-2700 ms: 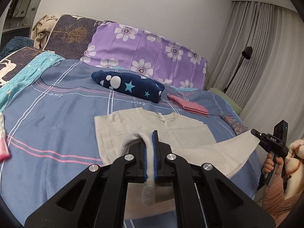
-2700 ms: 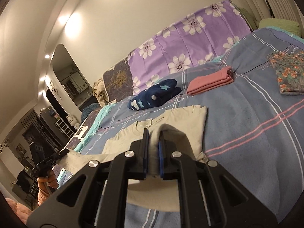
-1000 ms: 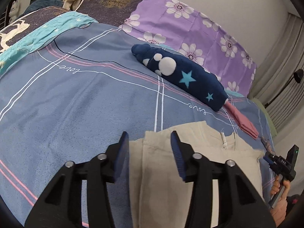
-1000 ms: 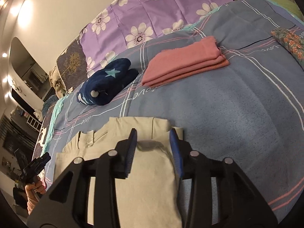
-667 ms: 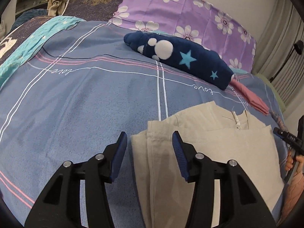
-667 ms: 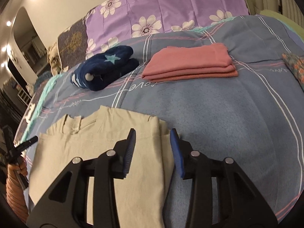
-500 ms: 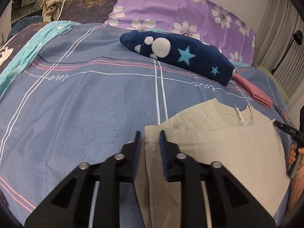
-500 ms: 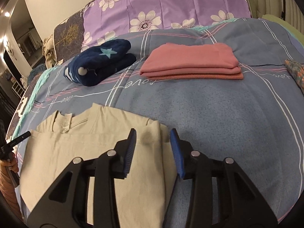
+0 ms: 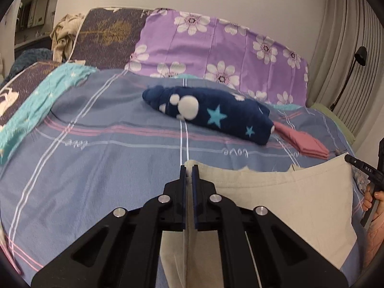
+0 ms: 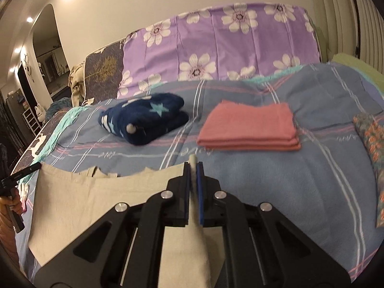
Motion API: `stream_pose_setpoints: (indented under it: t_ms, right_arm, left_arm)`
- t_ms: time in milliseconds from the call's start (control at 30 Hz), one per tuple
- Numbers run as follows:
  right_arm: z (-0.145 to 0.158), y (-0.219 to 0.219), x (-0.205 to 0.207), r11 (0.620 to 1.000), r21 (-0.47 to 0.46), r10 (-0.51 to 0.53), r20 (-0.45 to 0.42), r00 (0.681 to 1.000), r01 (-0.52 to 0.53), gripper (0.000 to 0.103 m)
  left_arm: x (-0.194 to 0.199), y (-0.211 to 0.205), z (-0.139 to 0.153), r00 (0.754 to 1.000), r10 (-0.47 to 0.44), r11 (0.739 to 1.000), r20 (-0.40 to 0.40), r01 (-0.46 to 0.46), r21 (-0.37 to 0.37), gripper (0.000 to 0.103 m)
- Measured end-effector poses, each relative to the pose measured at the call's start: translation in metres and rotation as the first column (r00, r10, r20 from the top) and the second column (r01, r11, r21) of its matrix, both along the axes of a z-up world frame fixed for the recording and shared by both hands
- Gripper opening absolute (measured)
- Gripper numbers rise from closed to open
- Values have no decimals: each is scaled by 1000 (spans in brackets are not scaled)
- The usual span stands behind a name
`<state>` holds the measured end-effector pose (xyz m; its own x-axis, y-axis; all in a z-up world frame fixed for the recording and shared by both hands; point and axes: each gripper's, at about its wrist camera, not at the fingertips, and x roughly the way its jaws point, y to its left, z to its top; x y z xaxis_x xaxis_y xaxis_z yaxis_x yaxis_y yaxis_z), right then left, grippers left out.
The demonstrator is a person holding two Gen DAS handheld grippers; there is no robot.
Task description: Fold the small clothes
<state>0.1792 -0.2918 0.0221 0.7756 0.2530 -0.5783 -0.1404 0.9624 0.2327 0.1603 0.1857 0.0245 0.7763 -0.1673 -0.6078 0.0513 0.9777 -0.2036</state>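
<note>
A beige shirt (image 9: pixel 283 199) hangs stretched between my two grippers above the blue bedspread (image 9: pixel 96 158). My left gripper (image 9: pixel 189 170) is shut on its left top corner. My right gripper (image 10: pixel 193 168) is shut on the right top corner of the shirt (image 10: pixel 96 206), and a fold of cloth pokes up between the pads. The right gripper's tip (image 9: pixel 360 165) shows at the right edge of the left wrist view. The left gripper's tip (image 10: pixel 26 169) shows at the left edge of the right wrist view.
A rolled navy star blanket (image 9: pixel 208 115) and a folded pink cloth (image 10: pixel 249 127) lie behind the shirt. A floral cloth (image 10: pixel 372 134) lies at the right. A purple flowered pillow (image 9: pixel 216 55) stands at the headboard. Curtains (image 9: pixel 348 48) and a lamp are right.
Both grippers were open over the shirt's top corners. They have shut on the corners and lifted the shirt up from the bed.
</note>
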Motion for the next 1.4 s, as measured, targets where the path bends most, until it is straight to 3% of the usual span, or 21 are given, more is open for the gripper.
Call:
stream_pose_setpoints:
  t_ms: [100,200,300,367,533,667,767,900,967,1133,1200,1400]
  right_arm:
    - [-7,0,27,999,-6,-32,-38,999,32,5]
    - [-41,3,56,996,-55,-83,-154,985,75,10]
    - [-65,1,55,995,-52,-98,-201,975,89,12]
    - [-70,-2,43,996,-39,-83,-209,975,76,22]
    - [-56,-9,-9,996,-71,-60,-138,989,51,26]
    - [-42,-5,-55,995,-92,-30,-70,997,24,44]
    - [-37,6,-85,994,-108,-1,-27,1000,-2,53]
    - [-41,26,-124,992,-86,81,-70,994,-87,53]
    - [-49,36,-138,990,-96,94,-130,987,-107,45]
    - [-93,43,-156,987,-134,53,-272,961,-93,35]
    - [-95,39,-162,990,-116,53,-243,968,-83,35]
    - [-94,43,-165,988,-141,27,-260,965,-66,39]
  left_arm:
    - [26,-6,-4,1000,14,998,-19,-13,55,4]
    - [48,-14,-30,996,18,994,-89,-8,112,4]
    - [53,-19,-59,988,36,988,-149,-13,154,5]
    - [47,-22,-71,983,8,989,-183,20,149,7]
    - [16,-27,-64,991,1,966,-135,33,255,25]
    - [-21,-42,-45,996,-31,960,-88,54,274,37]
    - [-52,-61,-34,995,-75,957,-65,91,275,52]
    - [-92,-86,-29,990,-134,948,-45,142,283,58]
    - [-107,-95,-30,986,-160,947,-54,169,274,58]
    - [-128,-102,-59,974,-172,944,-150,206,257,58]
    - [-131,-97,-81,967,-149,953,-209,197,232,59]
    - [-145,-97,-82,973,-137,954,-183,180,242,58]
